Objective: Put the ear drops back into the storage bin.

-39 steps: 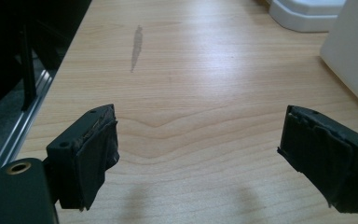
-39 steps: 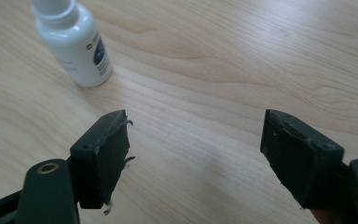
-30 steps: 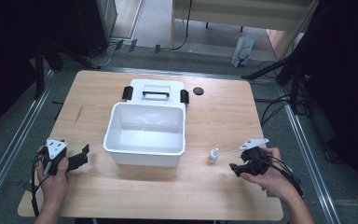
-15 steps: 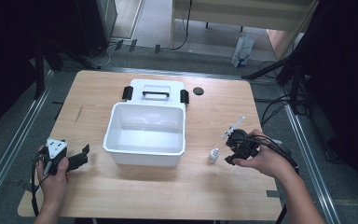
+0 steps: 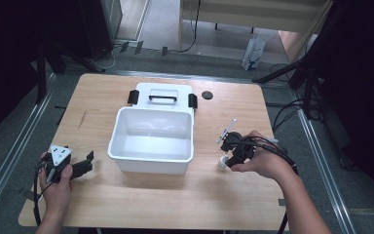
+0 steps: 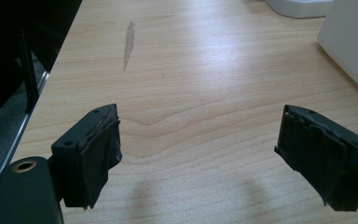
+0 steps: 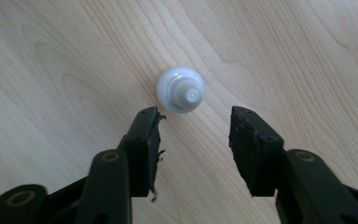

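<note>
1. Standing upright on the table point(image 5: 233, 195), the small white bottle point(image 7: 180, 89) sits just right of the bin point(image 5: 152, 141), apart from it, still ungrasped.
2. Our right gripper point(image 7: 193, 135) has swung in from the table's right edge over the last second and now points straight down over the bottle, jaws open with the cap just ahead of the gap.
3. That puts us at the reach; we judge lowering and closing comes next.
4. Our left gripper point(image 6: 200, 149) has stayed near the left edge, jaws wide, holding nothing.
5. Behind the bin lies its lid point(image 5: 163, 93).
</note>
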Motion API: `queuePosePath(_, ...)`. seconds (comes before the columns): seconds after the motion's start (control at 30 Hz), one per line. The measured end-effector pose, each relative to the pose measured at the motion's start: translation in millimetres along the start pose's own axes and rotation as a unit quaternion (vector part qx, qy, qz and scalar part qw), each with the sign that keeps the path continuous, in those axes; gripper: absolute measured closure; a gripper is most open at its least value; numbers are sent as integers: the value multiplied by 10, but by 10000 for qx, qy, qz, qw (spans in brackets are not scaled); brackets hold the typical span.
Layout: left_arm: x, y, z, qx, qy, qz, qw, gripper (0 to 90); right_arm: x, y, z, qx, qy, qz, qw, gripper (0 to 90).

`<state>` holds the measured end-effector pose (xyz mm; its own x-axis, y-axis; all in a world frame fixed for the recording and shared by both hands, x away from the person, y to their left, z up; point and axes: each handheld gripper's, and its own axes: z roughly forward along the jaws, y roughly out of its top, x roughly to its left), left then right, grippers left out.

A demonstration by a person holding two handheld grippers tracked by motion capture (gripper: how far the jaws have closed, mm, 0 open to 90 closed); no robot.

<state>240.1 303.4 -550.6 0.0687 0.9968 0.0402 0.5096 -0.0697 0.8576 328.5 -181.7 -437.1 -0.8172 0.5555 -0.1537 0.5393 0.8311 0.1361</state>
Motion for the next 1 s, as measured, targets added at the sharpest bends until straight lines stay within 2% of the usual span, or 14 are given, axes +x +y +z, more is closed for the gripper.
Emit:
queuePosePath(0.1,-2,0,0,-4,9,8,10000,142,-44,80,60,55,218,194,9996,620)
queuePosePath(0.2,-2,0,1,-4,0,15,10000,142,-72,112,106,130,287,394,9987,642)
queuePosePath(0.23,-5,0,2,-5,-1,11,10000,142,-78,114,120,121,366,406,9984,645)
queuePosePath(0.37,-8,0,3,-8,7,17,10000,142,-83,123,149,171,397,439,9981,668)
queuePosePath(0.4,-8,0,3,-3,9,22,10000,142,-79,127,169,115,430,484,9978,687)
queuePosePath(0.47,-9,0,4,-1,11,33,10000,142,-71,136,179,159,452,481,9977,716)
queuePosePath(0.73,-15,0,4,12,25,78,10000,143,-57,147,150,249,466,431,9977,722)
queuePosePath(0.83,-17,1,2,24,20,83,10000,143,-70,159,61,167,436,253,9986,722)
queuePosePath(1.0,-17,2,4,31,29,92,9999,143,-88,204,-142,91,368,206,9991,723)
